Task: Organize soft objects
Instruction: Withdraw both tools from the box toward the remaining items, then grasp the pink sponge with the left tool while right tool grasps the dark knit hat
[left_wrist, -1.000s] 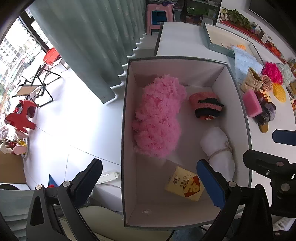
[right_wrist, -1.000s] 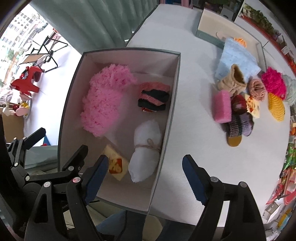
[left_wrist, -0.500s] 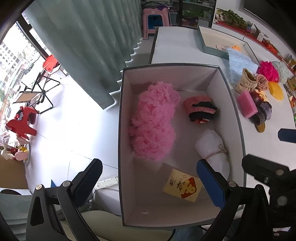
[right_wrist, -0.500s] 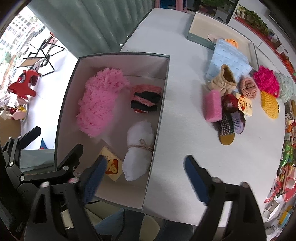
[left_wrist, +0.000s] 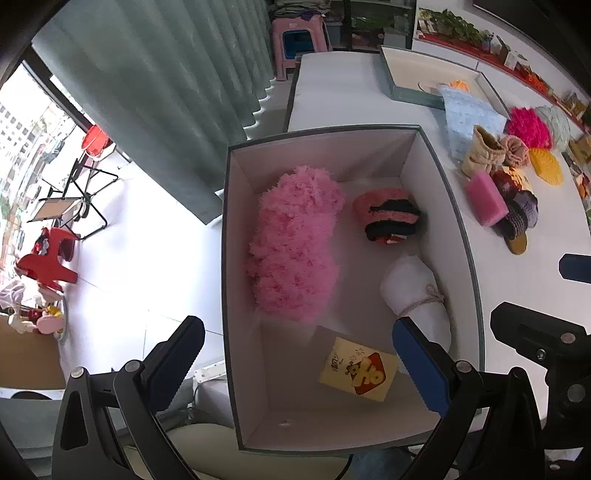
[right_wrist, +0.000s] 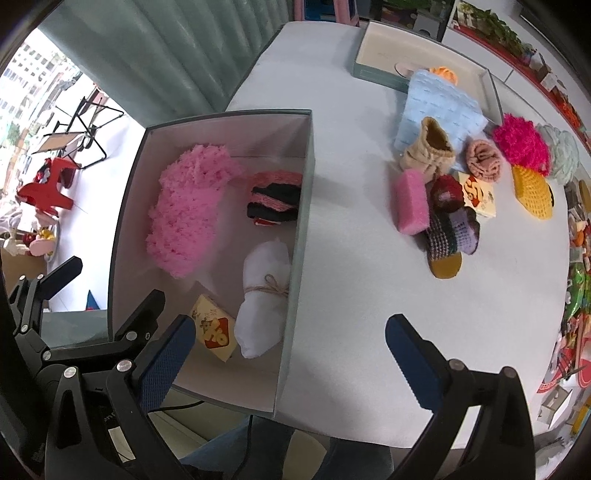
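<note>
A grey box (left_wrist: 460, 221) (right_wrist: 301, 236) on the white table holds a fluffy pink piece (left_wrist: 295, 243) (right_wrist: 188, 206), a pink-and-black knit (left_wrist: 388, 216) (right_wrist: 275, 197), a white roll tied with twine (left_wrist: 417, 295) (right_wrist: 264, 295) and a yellow packet (left_wrist: 358, 369) (right_wrist: 214, 328). A pile of soft things lies to the right: pink sponge (right_wrist: 410, 201), striped knit (right_wrist: 452, 232), beige knit (right_wrist: 428, 155), blue cloth (right_wrist: 439, 107), magenta fluff (right_wrist: 521, 142), yellow knit (right_wrist: 532, 192). My left gripper (left_wrist: 295, 362) is open and empty above the box's near end. My right gripper (right_wrist: 288, 354) is open and empty over the box's right wall.
A shallow teal tray (right_wrist: 384, 55) stands at the table's far end. Grey curtains (left_wrist: 166, 92) hang left of the table, with a folding chair (left_wrist: 77, 199) and a red toy (left_wrist: 48, 258) on the floor. Clutter lines the table's right edge (right_wrist: 576, 295).
Both grippers have pulled back and risen a little, so the box and the pile look smaller and farther. Nothing was picked up or released.
</note>
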